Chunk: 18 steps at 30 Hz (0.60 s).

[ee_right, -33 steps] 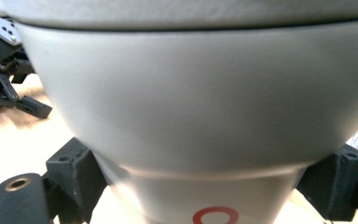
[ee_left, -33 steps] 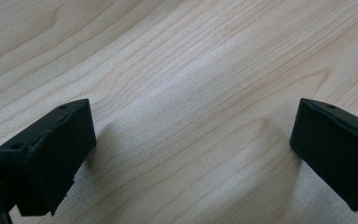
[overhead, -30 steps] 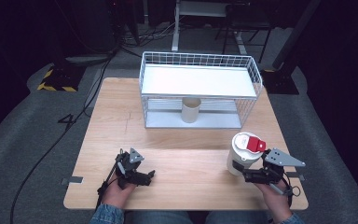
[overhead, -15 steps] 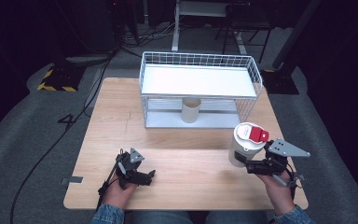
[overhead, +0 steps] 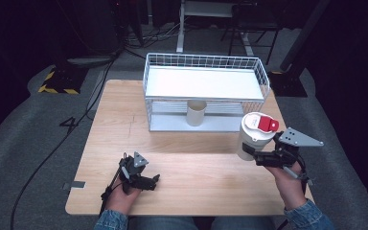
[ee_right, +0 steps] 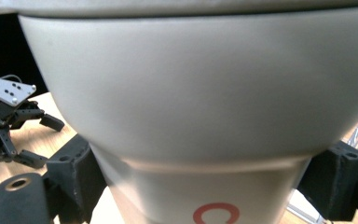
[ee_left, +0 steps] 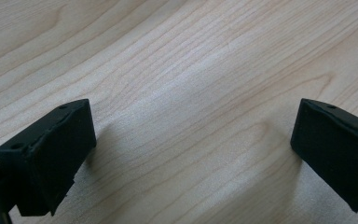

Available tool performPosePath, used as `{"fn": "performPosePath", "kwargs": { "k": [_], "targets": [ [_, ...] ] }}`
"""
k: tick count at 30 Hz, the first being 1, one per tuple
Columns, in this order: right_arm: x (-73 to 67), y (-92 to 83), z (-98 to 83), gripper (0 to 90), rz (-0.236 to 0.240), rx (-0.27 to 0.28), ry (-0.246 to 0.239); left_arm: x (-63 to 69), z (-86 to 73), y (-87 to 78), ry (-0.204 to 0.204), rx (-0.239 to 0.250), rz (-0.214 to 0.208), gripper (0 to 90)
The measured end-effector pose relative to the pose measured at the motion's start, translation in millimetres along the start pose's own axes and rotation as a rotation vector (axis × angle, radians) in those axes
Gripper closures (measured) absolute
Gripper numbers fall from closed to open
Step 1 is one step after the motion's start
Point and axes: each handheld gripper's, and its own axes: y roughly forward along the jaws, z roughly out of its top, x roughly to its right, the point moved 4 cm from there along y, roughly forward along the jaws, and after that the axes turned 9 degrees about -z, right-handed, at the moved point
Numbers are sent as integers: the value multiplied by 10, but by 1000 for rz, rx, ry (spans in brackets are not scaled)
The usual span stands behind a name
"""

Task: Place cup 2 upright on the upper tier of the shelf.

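A white tumbler (overhead: 253,139) with a red flap on its lid (overhead: 267,124) hangs above the table's right side, in front of the wire rack's right end. My right gripper (overhead: 252,153) is shut on its lower body from the right. In the right gripper view the tumbler (ee_right: 205,107) looms close, with a black finger (ee_right: 74,172) pressed on each side. My left gripper (overhead: 154,181) rests on the wooden table (overhead: 196,196) at the front left, open; its fingers (ee_left: 51,154) stand wide apart over bare wood.
A white wire rack (overhead: 146,72) with a flat shelf stands at the back middle of the table. A small beige cup (overhead: 196,113) stands on its lower level. The left gripper (ee_right: 9,121) shows far off in the right gripper view.
My right gripper has lifted the tumbler off the table and carried it slightly toward the rack. The left gripper has not moved.
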Motion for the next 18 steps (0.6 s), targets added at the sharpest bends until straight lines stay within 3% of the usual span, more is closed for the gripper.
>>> {"fn": "performPosePath", "kwargs": {
  "k": [6, 18],
  "targets": [
    [20, 36, 139, 141, 2, -9, -6, -4, 1, -1, 2, -2, 1, 5],
    [58, 137, 604, 141, 3, 23, -42, -2, 0, -1, 1, -2, 0, 5]
  ]
}}
